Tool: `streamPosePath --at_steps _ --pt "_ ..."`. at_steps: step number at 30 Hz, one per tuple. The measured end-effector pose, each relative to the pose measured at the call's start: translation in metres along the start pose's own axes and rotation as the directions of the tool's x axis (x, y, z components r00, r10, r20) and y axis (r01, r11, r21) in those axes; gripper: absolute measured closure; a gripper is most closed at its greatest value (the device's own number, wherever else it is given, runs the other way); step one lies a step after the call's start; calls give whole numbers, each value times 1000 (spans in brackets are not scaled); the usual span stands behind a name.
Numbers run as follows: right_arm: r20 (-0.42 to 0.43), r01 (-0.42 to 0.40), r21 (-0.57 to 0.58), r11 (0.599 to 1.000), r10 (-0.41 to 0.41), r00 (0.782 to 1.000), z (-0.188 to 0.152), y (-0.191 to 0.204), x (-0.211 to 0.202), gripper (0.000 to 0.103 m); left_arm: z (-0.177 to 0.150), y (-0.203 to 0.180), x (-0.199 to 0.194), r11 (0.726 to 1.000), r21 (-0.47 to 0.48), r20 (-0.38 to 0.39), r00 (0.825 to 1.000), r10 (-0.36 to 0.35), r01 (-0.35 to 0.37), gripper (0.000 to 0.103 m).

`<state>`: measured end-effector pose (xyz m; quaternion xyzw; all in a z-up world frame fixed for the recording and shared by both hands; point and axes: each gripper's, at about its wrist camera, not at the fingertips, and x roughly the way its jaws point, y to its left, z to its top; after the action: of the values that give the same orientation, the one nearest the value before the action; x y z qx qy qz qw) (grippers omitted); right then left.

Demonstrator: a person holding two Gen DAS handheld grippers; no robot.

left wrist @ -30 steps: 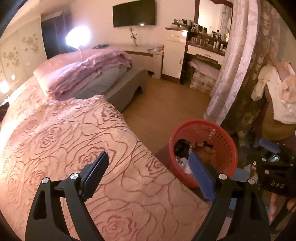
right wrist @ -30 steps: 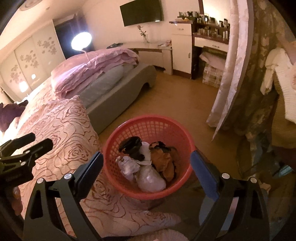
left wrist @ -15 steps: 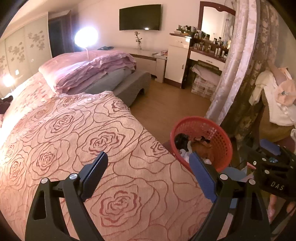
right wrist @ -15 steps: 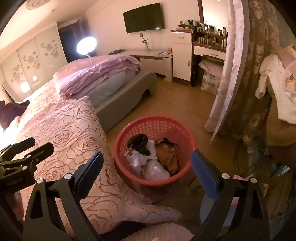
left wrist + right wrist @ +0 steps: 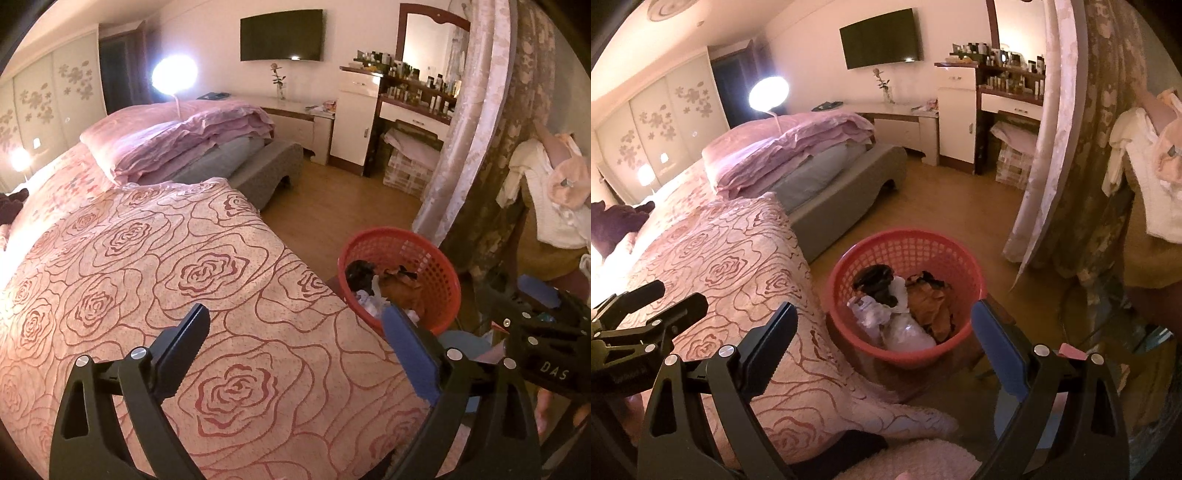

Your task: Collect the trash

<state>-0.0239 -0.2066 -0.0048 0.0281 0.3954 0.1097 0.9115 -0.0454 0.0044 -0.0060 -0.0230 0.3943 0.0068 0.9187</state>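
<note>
Now both tools sit farther back from the red basket [image 5: 905, 295].

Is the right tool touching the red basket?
Apart. The right wrist view shows the right tool open and empty, with the basket farther off between its fingers.

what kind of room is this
A home bedroom, it seems: a bed under a rose-patterned cover, a wall-mounted TV, and a dressing table crowded with bottles below a mirror. A red basket of trash stands beside the bed.
</note>
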Motion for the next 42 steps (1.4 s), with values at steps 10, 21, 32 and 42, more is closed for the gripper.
streamPosePath --at_steps 10,21,32,42 --pt "-4 1 4 1000 -1 1000 -2 1 0 11 -6 -3 -4 1000 -2 -10 1000 1 -1 10" --pt "-11 0 8 1000 0 1000 -5 2 1 11 -4 -1 -3 1000 -3 -12 1000 0 -1 10" --pt "-17 -3 14 1000 3 1000 -9 -1 4 11 -4 -1 -4 1000 -3 -13 1000 -2 2 10" --pt "-19 -5 18 1000 5 1000 -10 -4 4 11 -6 -2 -4 1000 4 -13 1000 7 -7 10"
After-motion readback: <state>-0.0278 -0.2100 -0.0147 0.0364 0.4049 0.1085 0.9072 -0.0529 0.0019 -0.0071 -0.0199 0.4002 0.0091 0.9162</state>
